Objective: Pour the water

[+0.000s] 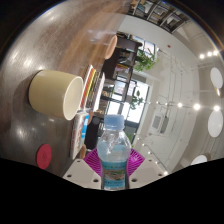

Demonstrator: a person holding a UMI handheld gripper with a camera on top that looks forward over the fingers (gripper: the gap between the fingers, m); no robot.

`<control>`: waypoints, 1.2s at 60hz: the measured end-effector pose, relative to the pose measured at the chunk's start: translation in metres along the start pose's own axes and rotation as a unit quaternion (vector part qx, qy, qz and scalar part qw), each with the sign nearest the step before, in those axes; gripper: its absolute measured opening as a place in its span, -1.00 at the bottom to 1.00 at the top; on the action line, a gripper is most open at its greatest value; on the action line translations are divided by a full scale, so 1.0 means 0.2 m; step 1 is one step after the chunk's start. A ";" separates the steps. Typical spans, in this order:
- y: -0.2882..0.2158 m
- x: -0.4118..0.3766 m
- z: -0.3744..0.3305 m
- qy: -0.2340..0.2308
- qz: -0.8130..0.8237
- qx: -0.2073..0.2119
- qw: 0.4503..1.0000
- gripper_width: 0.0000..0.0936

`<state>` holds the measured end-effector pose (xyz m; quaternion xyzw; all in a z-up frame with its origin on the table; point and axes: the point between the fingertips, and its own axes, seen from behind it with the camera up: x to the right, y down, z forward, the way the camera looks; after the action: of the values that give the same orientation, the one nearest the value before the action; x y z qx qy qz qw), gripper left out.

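Gripping the water bottle between our gripper's pads — both press its sides — we keep it upright; the cream cup waits at ten o'clock.

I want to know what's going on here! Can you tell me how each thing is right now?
bottle: held between the fingers, cap on, looks partly filled with water
cup: on the table, opening seen side-on in this tilted view
fingers: shut on the bottle
table: holds the cup
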<state>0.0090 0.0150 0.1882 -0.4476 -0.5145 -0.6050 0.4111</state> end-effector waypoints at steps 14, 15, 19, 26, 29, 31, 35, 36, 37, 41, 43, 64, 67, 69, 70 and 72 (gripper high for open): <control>-0.21 -0.04 0.02 0.035 -0.212 0.054 0.975 -0.42; -0.22 -0.04 0.03 0.038 -0.220 0.057 0.973 -0.43; -0.21 -0.07 0.06 0.041 -0.250 0.062 0.965 -0.42; -0.20 -0.07 0.06 0.045 -0.252 0.059 0.965 -0.43; -0.21 -0.05 0.06 0.049 -0.241 0.060 0.967 -0.42; -0.19 -0.03 0.07 0.053 -0.228 0.059 0.970 -0.42; -0.17 0.02 0.06 0.058 -0.156 0.056 0.984 -0.42; -0.15 0.03 0.07 0.057 -0.133 0.052 0.988 -0.43; -0.14 0.05 0.07 0.056 -0.107 0.049 0.991 -0.42; -0.06 0.17 0.03 0.063 0.002 0.033 0.997 -0.42; -0.04 0.23 0.05 0.058 0.069 0.034 0.995 -0.42; 0.30 0.33 0.06 0.016 0.623 -0.012 0.782 -0.42; 0.34 0.24 0.07 -0.002 0.674 -0.023 0.739 -0.42; 0.36 0.18 0.08 -0.013 0.698 -0.028 0.716 -0.42; 0.38 0.15 0.09 -0.018 0.708 -0.031 0.706 -0.42; 0.41 0.08 0.09 -0.027 0.723 -0.038 0.689 -0.42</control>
<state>0.0857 0.0219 0.2257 -0.7127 -0.0190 -0.1270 0.6896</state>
